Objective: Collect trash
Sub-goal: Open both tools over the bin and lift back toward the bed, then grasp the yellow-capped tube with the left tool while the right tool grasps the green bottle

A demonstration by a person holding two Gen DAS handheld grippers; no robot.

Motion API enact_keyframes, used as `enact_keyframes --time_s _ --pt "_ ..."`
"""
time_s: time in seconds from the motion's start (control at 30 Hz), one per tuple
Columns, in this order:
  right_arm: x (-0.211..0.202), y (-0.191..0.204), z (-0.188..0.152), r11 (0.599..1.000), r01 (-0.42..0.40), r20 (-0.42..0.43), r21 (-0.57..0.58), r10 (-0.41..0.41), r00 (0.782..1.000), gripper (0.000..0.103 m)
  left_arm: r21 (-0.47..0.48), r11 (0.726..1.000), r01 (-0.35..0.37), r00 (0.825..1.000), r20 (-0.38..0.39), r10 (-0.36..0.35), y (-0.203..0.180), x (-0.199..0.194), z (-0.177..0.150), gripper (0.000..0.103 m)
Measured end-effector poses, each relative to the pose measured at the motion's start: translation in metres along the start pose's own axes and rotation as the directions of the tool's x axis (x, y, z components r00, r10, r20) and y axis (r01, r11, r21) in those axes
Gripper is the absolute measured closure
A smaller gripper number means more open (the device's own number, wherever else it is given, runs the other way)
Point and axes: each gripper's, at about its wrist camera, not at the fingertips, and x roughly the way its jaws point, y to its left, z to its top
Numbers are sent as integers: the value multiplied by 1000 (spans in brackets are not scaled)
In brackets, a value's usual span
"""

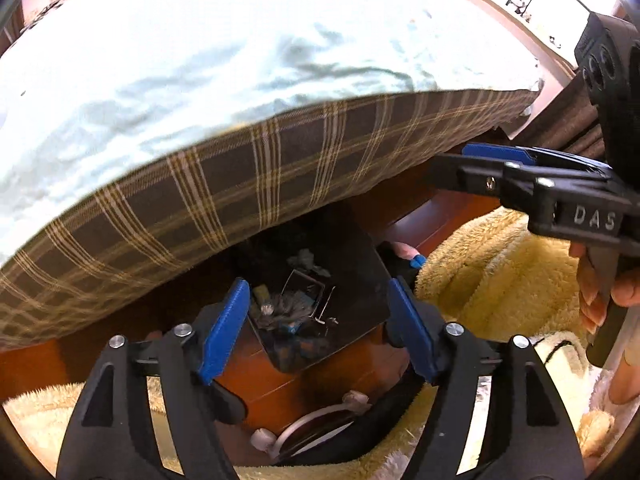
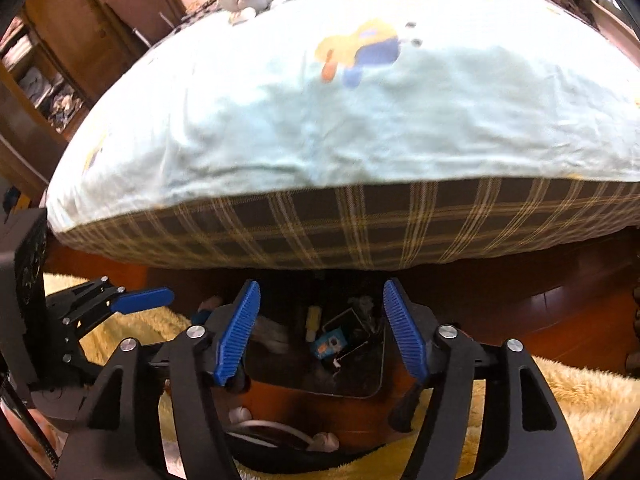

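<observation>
Trash (image 2: 330, 344) lies in a dark bin (image 1: 360, 272) on the floor under the bed edge (image 1: 248, 184): light wrappers, crushable, best pinched at a loose edge. Left gripper (image 1: 316, 328) and right gripper (image 2: 318, 330) both hover spread and hold nothing.

Bed (image 2: 360, 120) with plaid side, wood floor (image 2: 540, 312), yellow rug (image 1: 500, 280)

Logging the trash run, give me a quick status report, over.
Left gripper open, empty. Right gripper open, empty. Black trash bin on the floor at the bed's edge, scraps inside. Nothing blocking it.
</observation>
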Motion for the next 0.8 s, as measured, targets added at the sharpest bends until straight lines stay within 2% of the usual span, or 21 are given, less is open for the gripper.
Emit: enact_keyframes --time_s 0.17,0.37,0.57,0.67,0.8 --pt "-14 -7 10 1000 20 42 9 -20 999 33 16 1000 -11 1000 29 10 -1 -12 5 22" --pt "-31 -13 25 999 36 99 8 -36 994 31 35 999 -41 995 89 38 0 -40 16 17" --pt "-54 -5 58 998 67 226 -23 -60 972 26 36 991 -126 971 212 115 7 -81 45 14" --pt "-54 0 77 995 86 250 -45 -72 966 26 14 985 -172 957 238 164 20 -90 63 14" --pt "-48 5 102 993 93 269 -67 -71 960 25 -46 983 -175 952 245 181 41 -90 84 14"
